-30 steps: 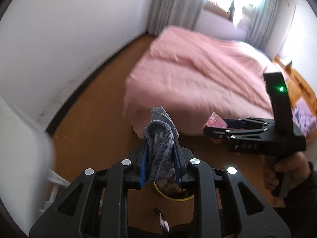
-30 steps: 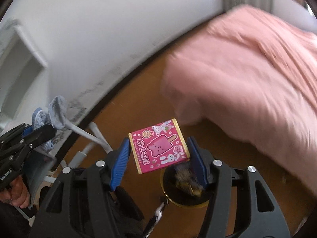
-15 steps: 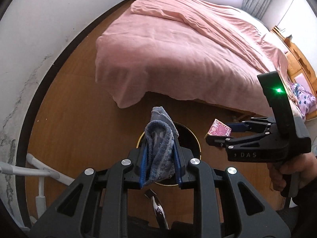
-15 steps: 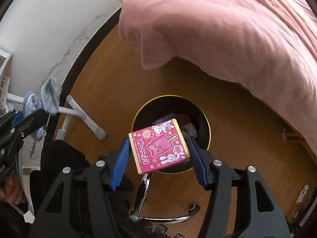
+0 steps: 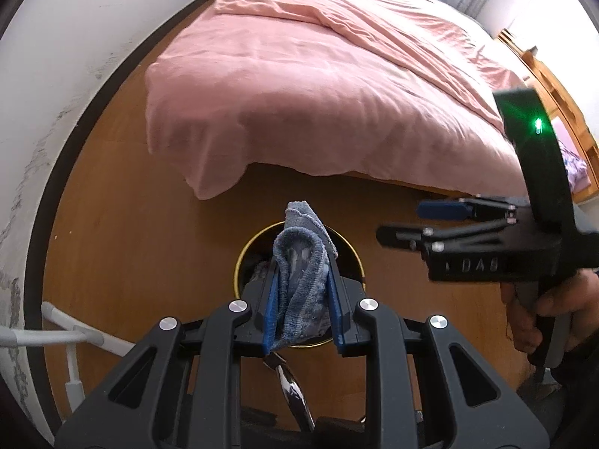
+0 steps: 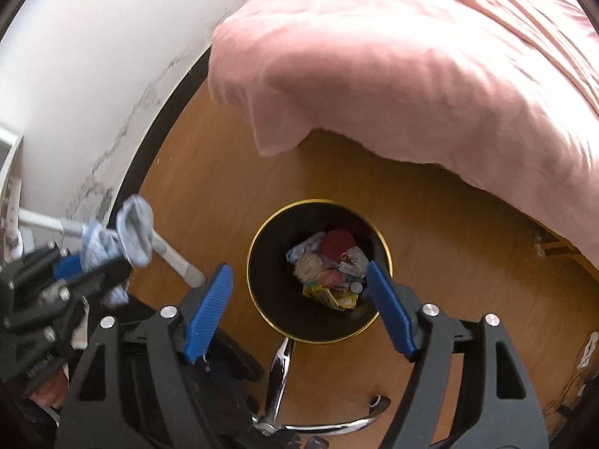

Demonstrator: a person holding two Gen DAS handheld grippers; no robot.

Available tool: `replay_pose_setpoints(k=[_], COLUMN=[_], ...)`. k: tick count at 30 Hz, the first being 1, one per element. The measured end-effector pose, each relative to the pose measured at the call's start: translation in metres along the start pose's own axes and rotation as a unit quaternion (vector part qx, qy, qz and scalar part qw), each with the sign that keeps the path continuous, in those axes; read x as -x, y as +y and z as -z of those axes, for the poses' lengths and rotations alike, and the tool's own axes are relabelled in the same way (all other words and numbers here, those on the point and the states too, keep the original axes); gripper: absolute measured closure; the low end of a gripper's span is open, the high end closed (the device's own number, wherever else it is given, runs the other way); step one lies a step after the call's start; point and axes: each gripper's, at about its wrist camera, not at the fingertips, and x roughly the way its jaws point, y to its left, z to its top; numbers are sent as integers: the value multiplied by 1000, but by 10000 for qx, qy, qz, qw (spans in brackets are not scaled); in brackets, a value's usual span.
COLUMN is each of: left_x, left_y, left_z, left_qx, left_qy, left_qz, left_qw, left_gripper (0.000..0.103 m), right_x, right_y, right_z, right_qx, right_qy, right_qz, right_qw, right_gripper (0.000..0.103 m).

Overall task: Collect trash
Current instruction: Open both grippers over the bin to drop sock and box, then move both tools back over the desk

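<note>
hanging over the round black bin (image 6: 262,247) with its gold rim, the right gripper (image 6: 299,314) points almost straight down at the floor, and its jaws have just been opening: the blue pads (image 6: 207,312) stand wide apart with nothing between them. the bin sits on the wooden floor (image 6: 449,247) near the foot of the bed, just clear of the corner of the pink cover (image 6: 393,56) that droops over the edge. inside it lies a heap of rubbish (image 6: 329,265): crumpled paper, something dark red, a yellow wrapper near the bottom and small bits i can't make out.

the left gripper (image 5: 303,299) is clamped on a grey-blue sock (image 5: 301,273), the cloth bunched upright between its narrow blue pads and poking out past the tips. from that side the sock lines up right over the mouth of the bin (image 5: 352,254), which shows behind it. in the right wrist view the same gripper (image 6: 93,262) appears off to the left, the sock (image 6: 131,235) sticking out in front of a white tubular frame (image 6: 172,258) that stands by the wall.

a hand (image 5: 539,307) wraps the trigger grip of the right gripper (image 5: 434,220), a green light glowing on its upright mount. a chrome chair base (image 6: 284,370) spreads across the floor just below the bin.
</note>
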Motion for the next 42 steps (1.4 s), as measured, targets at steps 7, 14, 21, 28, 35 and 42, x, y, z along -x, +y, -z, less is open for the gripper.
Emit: replay_pose_setpoints(k=[7, 14, 21, 28, 35, 42], left_x=[-14, -6, 53, 177, 305, 409], left_y=[-17, -32, -22, 26, 132, 225], left_z=[-8, -14, -9, 22, 119, 267], left_qx=[-151, -392, -316, 408, 1806, 3397], left_qy=[227, 51, -587, -1460, -1938, -1964], left_qz=[145, 75, -364, -1161, -2516, -3665], left_qw=[9995, 9992, 9971, 9816, 9309, 8436], left_gripper=[57, 45, 27, 17, 17, 17], right_x=[17, 25, 33, 86, 116, 108], right_y=[-18, -19, 1, 102, 295, 508], right_z=[-5, -6, -4, -20, -15, 48], right_qx=[-424, -391, -80, 998, 2749, 4694], right_qy=[-382, -592, -719, -1291, -1441, -960], right_qz=[15, 189, 357, -9, -1201, -2186], right_qw=[9984, 9973, 9967, 9866, 9430, 8501], right_gripper=[29, 29, 29, 29, 29, 29])
